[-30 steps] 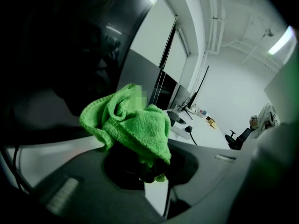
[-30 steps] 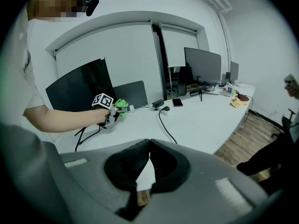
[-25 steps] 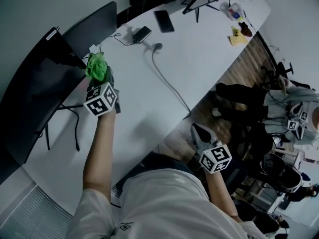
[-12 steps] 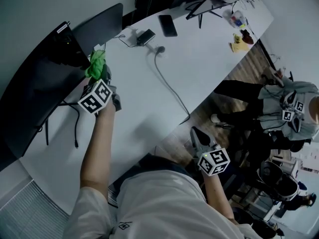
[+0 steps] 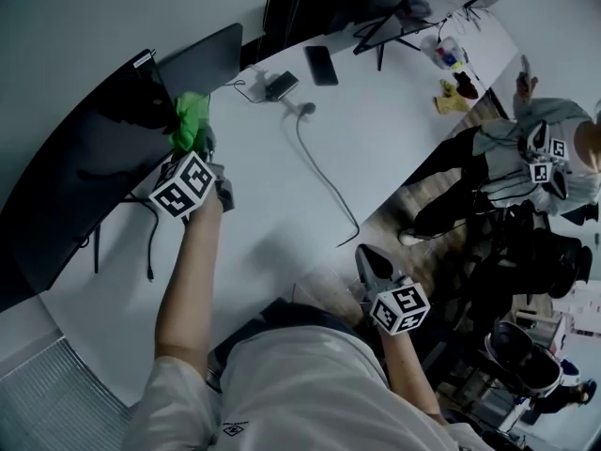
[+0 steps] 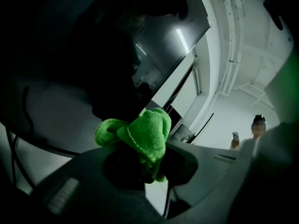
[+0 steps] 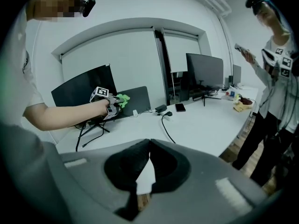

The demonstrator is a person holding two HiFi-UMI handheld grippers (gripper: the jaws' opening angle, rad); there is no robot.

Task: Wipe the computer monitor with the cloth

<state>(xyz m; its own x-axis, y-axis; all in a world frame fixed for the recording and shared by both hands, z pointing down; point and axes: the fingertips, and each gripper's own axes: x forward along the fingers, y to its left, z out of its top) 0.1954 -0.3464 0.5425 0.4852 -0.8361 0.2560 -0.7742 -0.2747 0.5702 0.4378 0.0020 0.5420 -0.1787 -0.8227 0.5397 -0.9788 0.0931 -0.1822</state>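
Fuzzy green cloth (image 6: 142,133) in L gripper (image 5: 200,145)

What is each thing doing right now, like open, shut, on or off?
left gripper: shut on the green cloth.
right gripper: shut, empty.
green cloth: bunched, held up at the monitor.
monitor: screen dark.
phone: lying flat, screen dark.

monitor (image 5: 66,186) on table (image 5: 376,139), left | cloth (image 5: 191,120) beside monitor | phone (image 5: 321,65) behind
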